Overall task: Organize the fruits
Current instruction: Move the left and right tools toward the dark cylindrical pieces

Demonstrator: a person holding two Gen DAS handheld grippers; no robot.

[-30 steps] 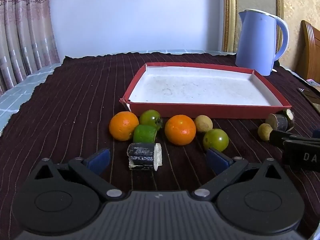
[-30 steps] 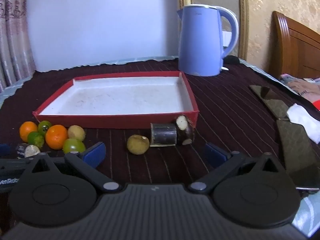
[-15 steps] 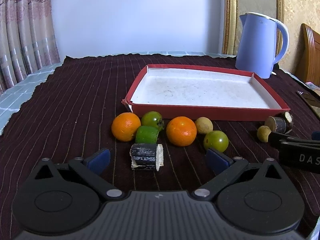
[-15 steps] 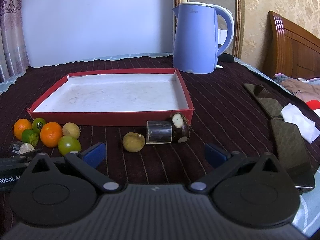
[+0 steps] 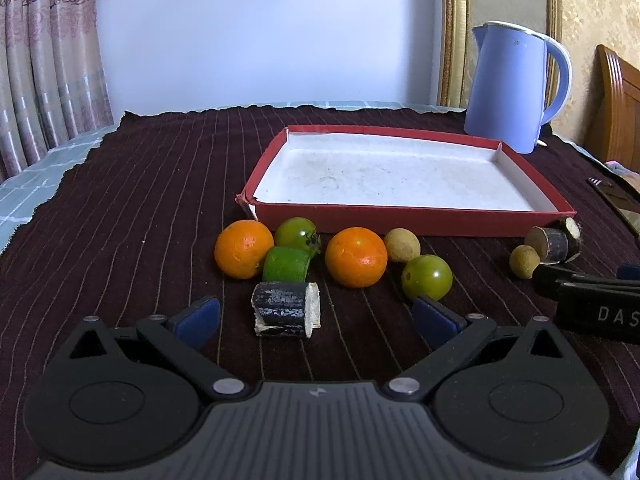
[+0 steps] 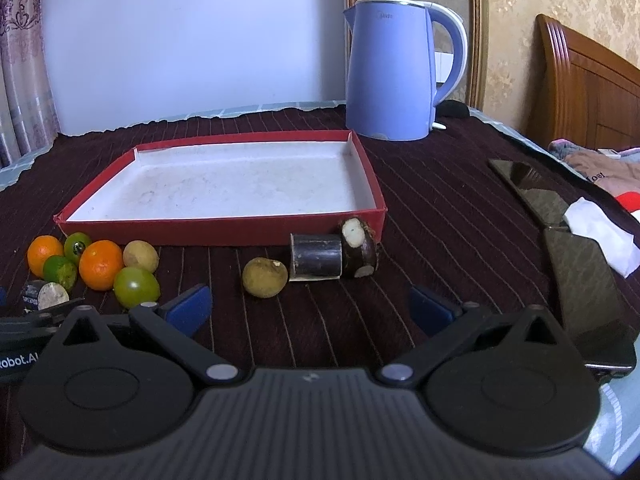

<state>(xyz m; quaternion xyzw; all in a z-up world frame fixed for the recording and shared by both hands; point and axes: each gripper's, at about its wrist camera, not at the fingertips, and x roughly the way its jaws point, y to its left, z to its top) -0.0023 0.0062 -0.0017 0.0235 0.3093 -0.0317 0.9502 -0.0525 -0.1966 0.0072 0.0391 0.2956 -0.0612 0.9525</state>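
Listing what is cut off first: right gripper (image 5: 592, 300) enters the left wrist view only as a dark bar at the right edge, its lettering clipped; left gripper (image 6: 24, 320) likewise shows in the right wrist view as a sliver at the left edge; phones (image 6: 576, 264) at the right are partly hidden behind the gripper body.

Changes since a second ago — both cameras have drawn back and risen slightly, the fruit sitting a little farther from the jaws; no item has shifted on the surface (image 5: 140, 200).

Jaws: left pair spread wide and holding nothing, with a dark cane piece (image 5: 286, 310) lying between and just ahead of them; right pair likewise spread and holding nothing.

Container: red tray (image 5: 412, 222), white inside, nothing in it; blue kettle (image 5: 512, 84) behind its far right corner.

Fruit, all outside the tray, in front of its near wall: two oranges (image 5: 244, 248) (image 5: 356, 258); green tomatoes (image 5: 298, 234) (image 5: 427, 278); green piece (image 5: 286, 264) touching the left orange; longan (image 5: 402, 245); apart to the right — second longan (image 6: 265, 277) beside two cane pieces (image 6: 316, 257).
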